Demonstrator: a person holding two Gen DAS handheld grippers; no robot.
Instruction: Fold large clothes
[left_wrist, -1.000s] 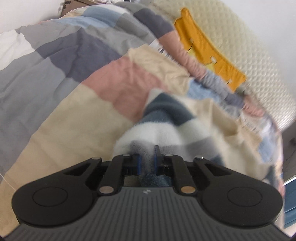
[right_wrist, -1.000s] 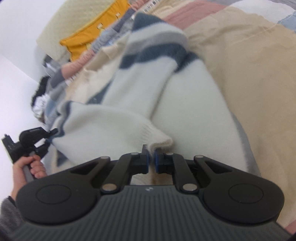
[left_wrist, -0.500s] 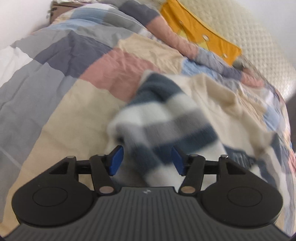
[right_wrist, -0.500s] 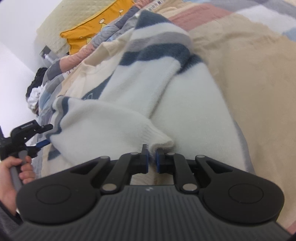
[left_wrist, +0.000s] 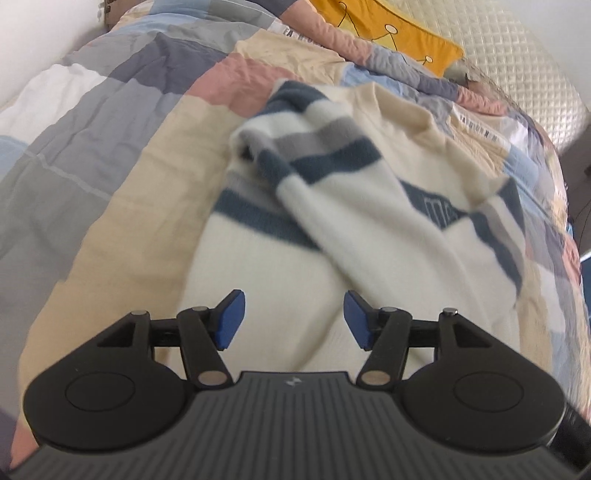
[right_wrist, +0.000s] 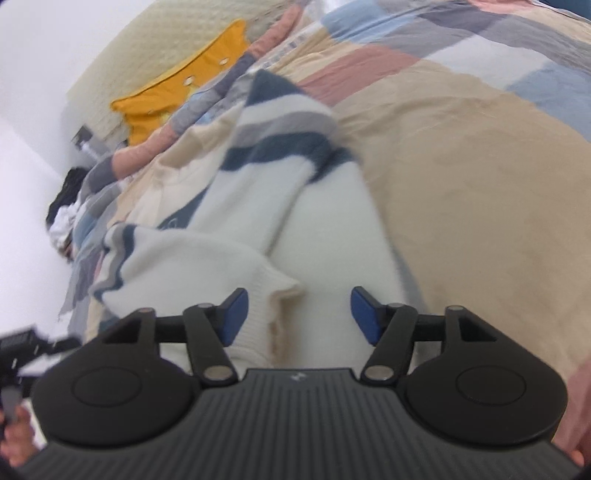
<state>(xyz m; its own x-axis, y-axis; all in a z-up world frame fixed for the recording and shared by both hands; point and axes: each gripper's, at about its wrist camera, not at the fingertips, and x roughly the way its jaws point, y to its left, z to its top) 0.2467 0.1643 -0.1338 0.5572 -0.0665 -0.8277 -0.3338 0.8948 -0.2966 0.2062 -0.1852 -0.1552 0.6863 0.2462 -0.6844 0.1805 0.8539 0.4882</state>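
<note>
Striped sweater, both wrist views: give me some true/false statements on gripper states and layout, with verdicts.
1. The left gripper is open. True.
2. The right gripper is shut on a sleeve cuff. False: it is open, and the ribbed cuff lies loose between its fingers.
3. The striped sweater lies on a patchwork quilt. True.
4. Both sleeves are spread out flat to the sides. False: a striped sleeve lies folded across the sweater's body.
5. A yellow pillow sits at the far end of the bed, against the quilted headboard. True.
</note>
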